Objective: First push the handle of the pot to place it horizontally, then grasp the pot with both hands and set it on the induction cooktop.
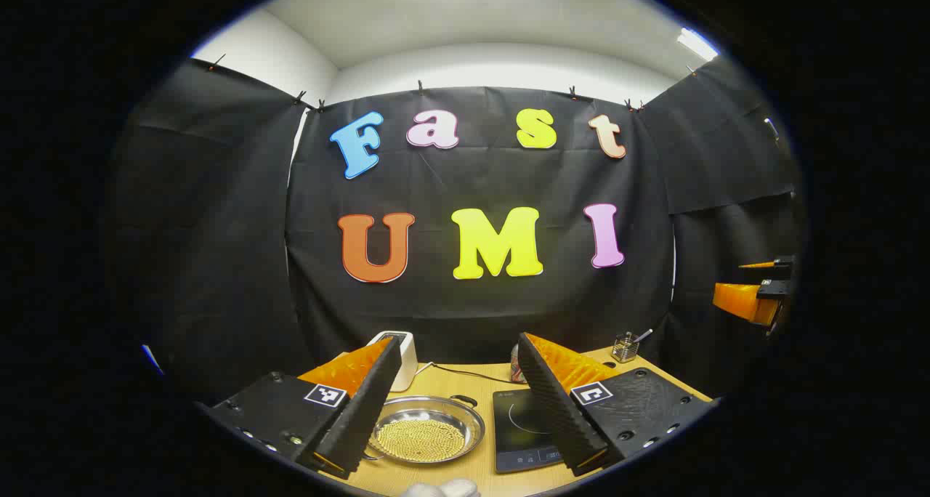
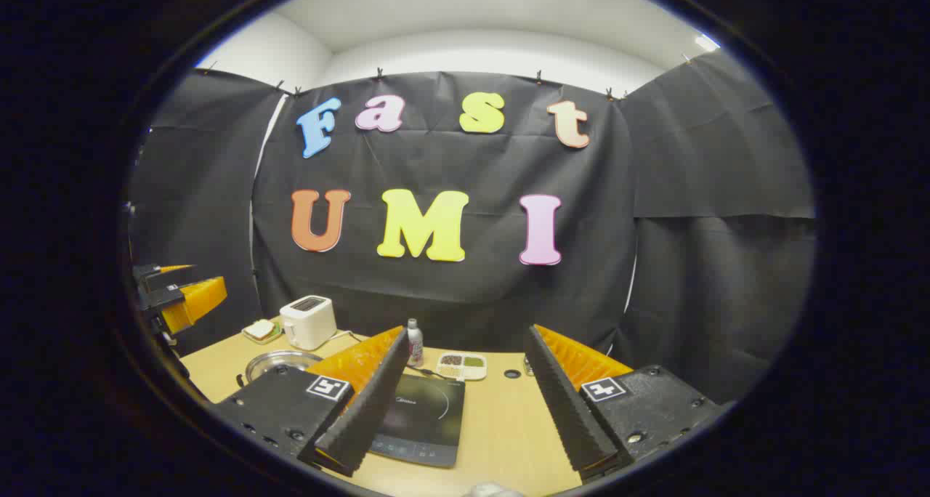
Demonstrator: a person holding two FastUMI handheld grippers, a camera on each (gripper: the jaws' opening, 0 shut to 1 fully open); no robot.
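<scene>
Pot: the shallow round steel pot (image 1: pixel 426 428), filled with small yellow grains, is sitting on the wooden table (image 1: pixel 465 381) just left of the flat black induction cooktop (image 1: pixel 524 428).
Left gripper (image 1: pixel 465 410): hovering above it, jaws spread wide, gripping nothing.
Right gripper (image 2: pixel 465 402): hanging over the cooktop, jaws likewise apart, empty.
Handling: looking rigid, slick and spill-prone; take opposite rim edges and keep it level.

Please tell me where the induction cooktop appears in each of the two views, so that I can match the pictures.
Left gripper view: the induction cooktop lies low and right of centre, between the gripper's two fingers, right of the pot.
Right gripper view: the induction cooktop lies low and left of centre, partly behind the near finger, right of the pot.
Shared landmark: the white toaster by the wall.
</scene>
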